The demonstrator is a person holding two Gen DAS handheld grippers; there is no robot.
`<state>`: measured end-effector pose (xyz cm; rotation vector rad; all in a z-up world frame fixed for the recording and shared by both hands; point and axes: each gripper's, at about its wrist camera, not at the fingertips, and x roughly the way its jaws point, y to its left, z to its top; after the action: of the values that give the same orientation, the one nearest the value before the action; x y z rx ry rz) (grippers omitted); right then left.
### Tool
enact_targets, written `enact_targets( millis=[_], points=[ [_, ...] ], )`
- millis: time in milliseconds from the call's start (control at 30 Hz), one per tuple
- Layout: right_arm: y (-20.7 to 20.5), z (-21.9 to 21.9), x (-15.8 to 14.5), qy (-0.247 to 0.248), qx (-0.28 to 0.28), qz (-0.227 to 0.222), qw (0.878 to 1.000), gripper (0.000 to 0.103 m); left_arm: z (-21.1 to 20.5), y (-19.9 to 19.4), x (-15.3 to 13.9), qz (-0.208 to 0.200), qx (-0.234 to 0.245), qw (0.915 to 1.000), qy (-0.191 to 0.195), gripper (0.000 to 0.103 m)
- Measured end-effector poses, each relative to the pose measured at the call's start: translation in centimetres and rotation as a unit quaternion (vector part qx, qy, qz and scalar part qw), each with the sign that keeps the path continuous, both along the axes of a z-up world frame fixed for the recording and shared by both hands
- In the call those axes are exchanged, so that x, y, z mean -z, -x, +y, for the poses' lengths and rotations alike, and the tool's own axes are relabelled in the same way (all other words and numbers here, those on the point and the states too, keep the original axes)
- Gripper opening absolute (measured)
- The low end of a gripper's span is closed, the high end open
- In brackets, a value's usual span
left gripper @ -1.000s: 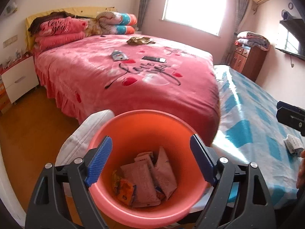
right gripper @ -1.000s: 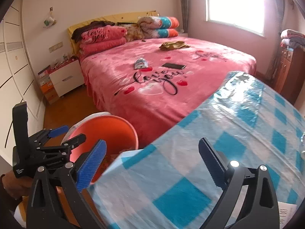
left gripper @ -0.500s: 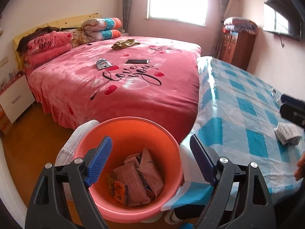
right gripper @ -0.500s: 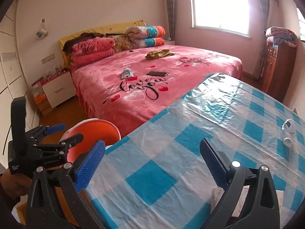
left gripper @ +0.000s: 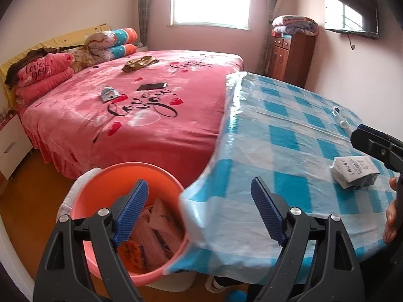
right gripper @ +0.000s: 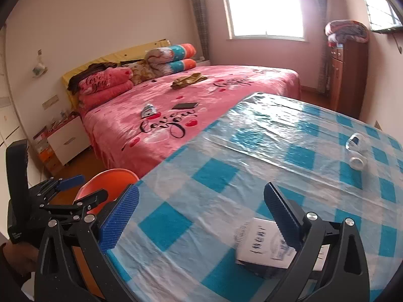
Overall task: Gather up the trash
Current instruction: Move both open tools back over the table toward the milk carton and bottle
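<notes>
Left claw (left gripper: 199, 211): it is wide open and holds nothing. It hangs over the near rim of the round orange plastic bucket (left gripper: 100, 183), at the edge of the surface.
Right claw (right gripper: 201, 214): it is wide open too and holds nothing. It hangs low over the surface with the blue and white checked plastic cloth (right gripper: 214, 176).
Trash to pick: the small white paper packet with dark print (right gripper: 262, 241) lies flat on the cloth. It sits just in front of the right claw, a bit to its right side, partly behind the right finger.
Which way it lies: its long side seems to run across the claw, from left to right.
Who is nearer: the right claw is much nearer, I think. From the left claw the packet (left gripper: 352, 171) lies well off to the right.
Bucket: it stands on the floor below the surface edge, with pink and orange wrappers (left gripper: 151, 234) in it.
Farther on the surface: a small clear plastic thing (right gripper: 356, 151) lies well past the packet.
Far away: a dark flat phone (right gripper: 185, 106) and a small crumpled wrapper (right gripper: 148, 109) lie on the pink bed (right gripper: 226, 93).
</notes>
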<state>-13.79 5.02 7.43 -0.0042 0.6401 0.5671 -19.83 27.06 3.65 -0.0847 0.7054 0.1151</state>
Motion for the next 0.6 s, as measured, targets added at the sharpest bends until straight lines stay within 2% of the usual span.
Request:
enact_targets(
  millis=[233,467,600],
  points=[
    [-0.4,-2.8,0.4,-0.019,0.020,0.016,0.999,0.098,-3.0,-0.5,-0.2,0.025,0.034,0.9991,0.011,0.084],
    [-0.8,-6.1,0.3,-0.039,0.060,0.011,0.997,0.098,-5.9,-1.0,0.2,0.053,0.067,0.9961,0.021,0.084],
    [-1.1,-8.5,0.2,-0.049,0.088,0.006,0.995,0.098,-8.1,-1.2,0.7,0.069,0.105,0.9909,0.048,0.084]
  ],
)
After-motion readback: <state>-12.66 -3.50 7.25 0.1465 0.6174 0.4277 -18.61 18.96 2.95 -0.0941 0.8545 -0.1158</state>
